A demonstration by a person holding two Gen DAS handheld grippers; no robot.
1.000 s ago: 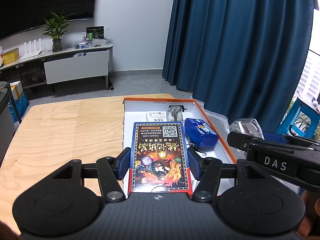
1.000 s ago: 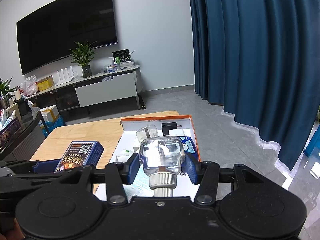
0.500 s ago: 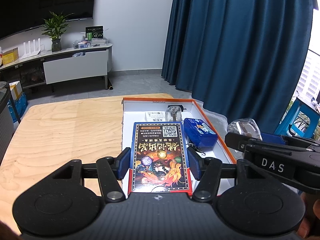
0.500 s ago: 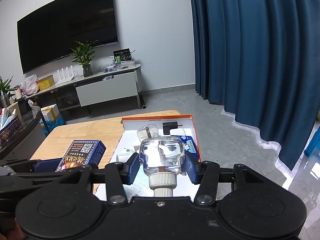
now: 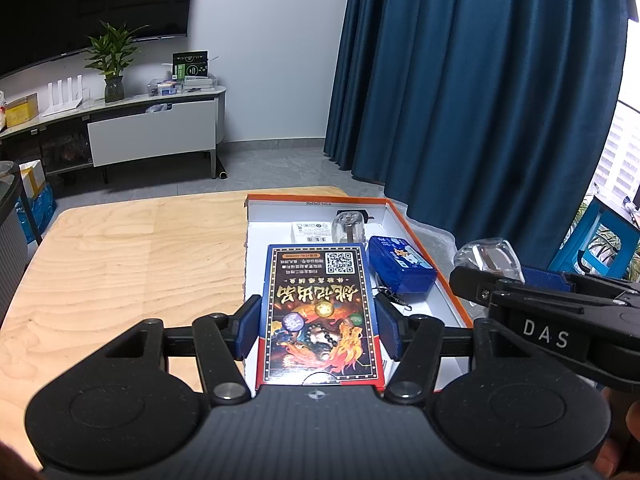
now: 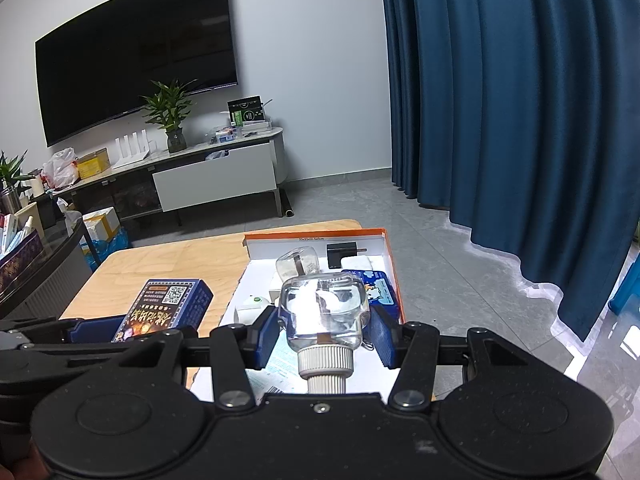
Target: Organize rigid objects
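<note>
Right gripper [image 5: 486, 276] arm reads "DAS"

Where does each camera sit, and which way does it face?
Left wrist: on the left gripper, looking along its fingers over the printed box they clamp, toward the orange tray; a fingertip shows bottom right.
Right wrist: on the right gripper, fingers clamping a clear bottle, facing the same tray.
Shared: tray, wooden table, blue curtain, each other's gripper.

Dim room, daylight glare right edge, fisheye-bent edges.
</note>
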